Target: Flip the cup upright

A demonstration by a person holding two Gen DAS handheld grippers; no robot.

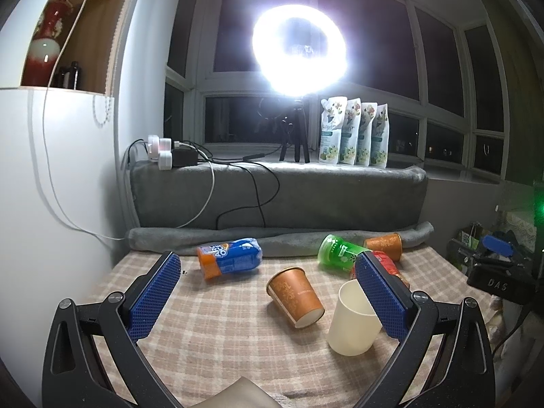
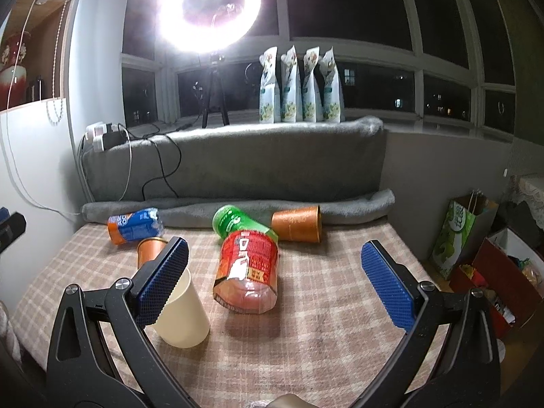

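The left claw (image 1: 268,289) is spread wide with nothing between its blue pads, and the right claw (image 2: 275,278) is spread just as wide and equally empty. Neither pad touches a cup, as far as the views show.

Nearest both claws is a cream plastic cup (image 1: 353,319), which appears to stand mouth-up on the checked bench (image 1: 217,336), so it looks already set right. Just beside it lies an orange paper cup (image 1: 295,296) on its side. Further out, a red-labelled cup (image 2: 250,272), a green cup (image 2: 238,221), a second orange paper cup (image 2: 297,223) and an orange-and-blue cup (image 1: 230,256) all lie toppled near the grey rolled blanket (image 1: 278,238).

My judgement: at most one cup is upright, and five remain to flip.
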